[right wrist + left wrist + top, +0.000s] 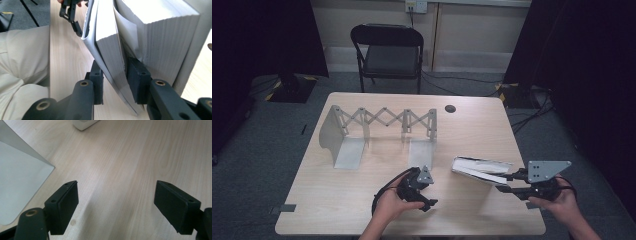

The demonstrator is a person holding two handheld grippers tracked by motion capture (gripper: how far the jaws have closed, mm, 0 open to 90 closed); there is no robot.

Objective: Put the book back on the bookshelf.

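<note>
right gripper view: your right gripper (115,82) has its jaws pinched on a front sheaf of pages and cover of the white book (160,32), the thicker block left outside. high view: book (479,170) lies at the table's (362,210) near right, off the expanding bookend rack (377,127). your left gripper (424,192) sits beside it, jaws wide apart over bare wood, gripping nothing.

"What's under the left hand-held gripper (116,206)?"

"Bare wooden counter (130,157). Its black jaws stand wide apart, nothing between them."

"Anything nearby?"

"A pale metal plate (17,182) at the left, and a white corner (83,123) at the top edge."
</note>
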